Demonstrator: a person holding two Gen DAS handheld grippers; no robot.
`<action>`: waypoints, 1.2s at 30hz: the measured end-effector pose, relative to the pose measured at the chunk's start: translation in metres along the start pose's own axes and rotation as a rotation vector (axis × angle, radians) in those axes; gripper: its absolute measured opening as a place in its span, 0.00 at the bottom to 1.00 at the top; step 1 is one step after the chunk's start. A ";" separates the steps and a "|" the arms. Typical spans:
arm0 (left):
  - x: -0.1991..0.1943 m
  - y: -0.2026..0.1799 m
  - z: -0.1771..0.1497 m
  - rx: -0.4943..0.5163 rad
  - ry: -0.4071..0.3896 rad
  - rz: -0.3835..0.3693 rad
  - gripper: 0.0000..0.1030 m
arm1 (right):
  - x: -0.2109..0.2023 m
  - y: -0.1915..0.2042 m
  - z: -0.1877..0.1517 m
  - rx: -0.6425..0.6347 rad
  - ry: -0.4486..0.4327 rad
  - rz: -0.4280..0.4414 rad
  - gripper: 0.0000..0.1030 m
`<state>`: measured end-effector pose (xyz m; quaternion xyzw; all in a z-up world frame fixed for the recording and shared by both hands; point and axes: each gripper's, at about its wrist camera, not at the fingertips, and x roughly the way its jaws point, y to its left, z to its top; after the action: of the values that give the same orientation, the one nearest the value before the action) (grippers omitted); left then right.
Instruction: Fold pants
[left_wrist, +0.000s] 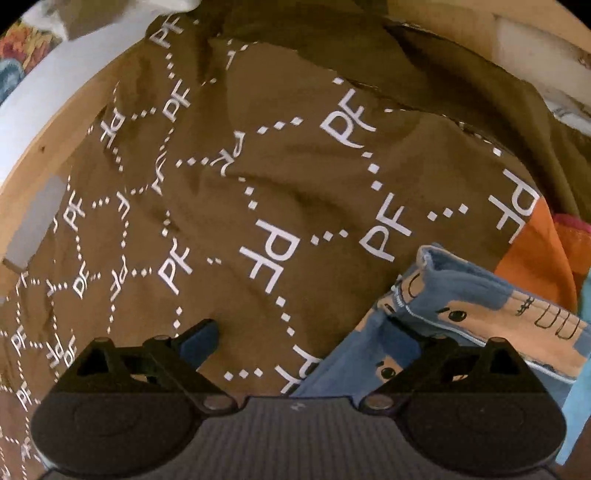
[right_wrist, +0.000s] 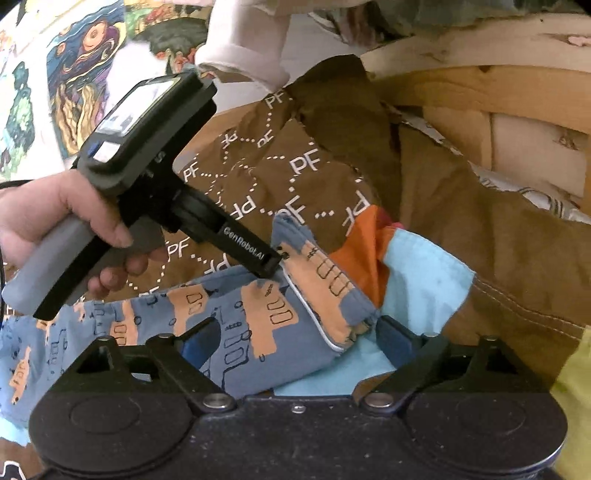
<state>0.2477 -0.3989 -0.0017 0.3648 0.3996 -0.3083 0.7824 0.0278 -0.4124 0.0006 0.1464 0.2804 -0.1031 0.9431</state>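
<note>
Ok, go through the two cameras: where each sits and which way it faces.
Left wrist: sits on the left gripper, facing steeply down at the brown PF cloth, pants at lower right; only its own two spread fingers show.
Right wrist: sits on the right gripper, facing forward and down across the pants; its own spread fingers show, plus the left hand holding the left gripper, seen side-on.
Shared: the PF cloth, the pants, the orange patch and the left gripper.
</note>
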 end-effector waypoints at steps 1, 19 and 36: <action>0.000 0.000 -0.002 0.010 -0.003 0.004 0.96 | 0.000 0.000 0.000 0.002 0.003 -0.006 0.86; 0.005 0.001 -0.002 0.010 0.005 0.018 0.98 | 0.000 -0.023 0.003 0.179 -0.017 -0.023 0.35; -0.042 0.069 0.013 -0.440 0.071 -0.260 0.85 | -0.022 0.018 -0.001 -0.063 -0.142 0.001 0.11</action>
<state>0.2859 -0.3639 0.0618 0.1420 0.5279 -0.2988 0.7823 0.0146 -0.3928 0.0158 0.1089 0.2159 -0.1036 0.9648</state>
